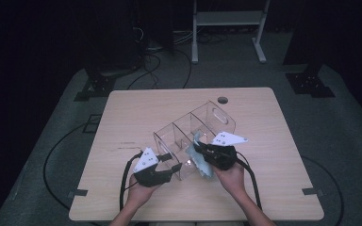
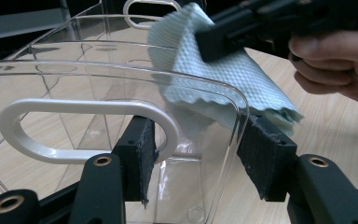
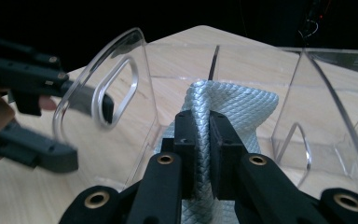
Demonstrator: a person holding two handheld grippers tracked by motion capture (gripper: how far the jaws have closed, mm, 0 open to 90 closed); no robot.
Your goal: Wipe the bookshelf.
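**A:** What are the tongs doing?

**B:** The right tongs (image 3: 209,140) are clamped tight on a folded pale blue cloth (image 3: 233,105); in the right gripper view the cloth is squeezed between the two black jaws and bulges out above them. The left tongs (image 2: 200,154) grip the near end wall of a clear plastic organiser (image 2: 98,84). One pad sits inside the wall beside its oval handle cutout, the other outside at the wall's rounded corner.

**A:** Where is the cloth relative to the organiser?

**B:** In the left gripper view it drapes over the organiser's rim at the near end, with the right tongs' jaws on top of it. In the high view the cloth (image 1: 199,157) lies against the organiser's right side, near its front corner.

**A:** And the surroundings?

**B:** The organiser (image 1: 193,127) has several compartments split by clear dividers and stands diagonally near the middle of a light wooden desk (image 1: 132,108). The person's hands come in from the near edge, the left tongs (image 1: 172,165) at the front end of the organiser, the right tongs (image 1: 199,147) just beside it. Black cables trail from both.
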